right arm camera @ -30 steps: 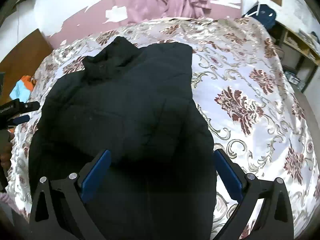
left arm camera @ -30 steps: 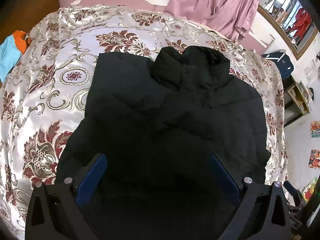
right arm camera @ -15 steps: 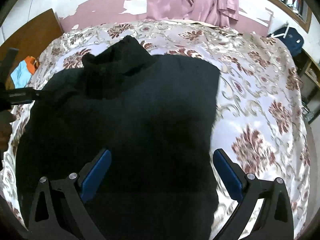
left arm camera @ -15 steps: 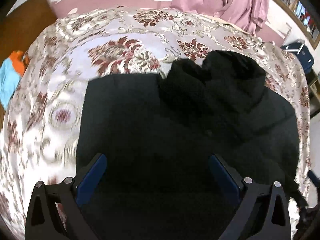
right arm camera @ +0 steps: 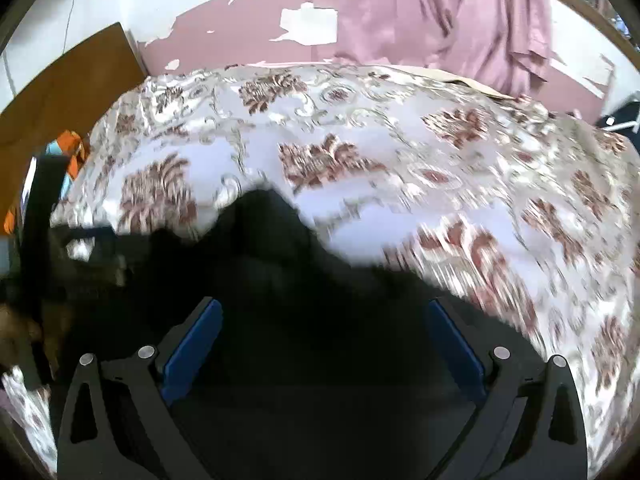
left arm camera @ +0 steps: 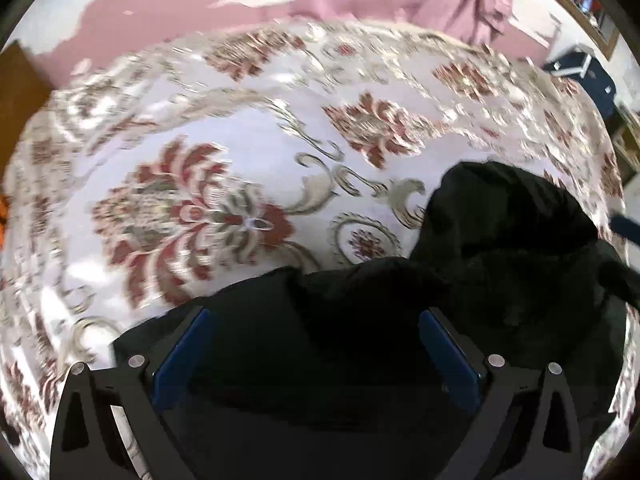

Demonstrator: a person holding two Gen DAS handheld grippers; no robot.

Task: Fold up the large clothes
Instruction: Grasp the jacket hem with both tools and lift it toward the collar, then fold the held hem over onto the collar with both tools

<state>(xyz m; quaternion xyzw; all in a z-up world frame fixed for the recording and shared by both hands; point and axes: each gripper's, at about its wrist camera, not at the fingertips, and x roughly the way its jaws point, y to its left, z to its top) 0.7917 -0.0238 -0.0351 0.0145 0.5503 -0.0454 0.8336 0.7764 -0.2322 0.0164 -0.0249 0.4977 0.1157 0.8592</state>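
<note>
Hovering over black jacket (left arm camera: 500,264) on floral bedspread (left arm camera: 248,152), left gripper (left arm camera: 316,354) and right gripper (right arm camera: 326,344) jaws wide

Bright daylight, heavy motion blur (fisheye-warped, dark edges).

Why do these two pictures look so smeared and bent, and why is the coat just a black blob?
Left wrist view: the floral satin bedspread is streaked by motion blur, and the fisheye lens bows the room's edges. Right wrist view: blur is heavier, smearing the outline of the black padded jacket. In both views the jacket is too dark to show detail, while the black tongs with blue pads stay sharp.
</note>
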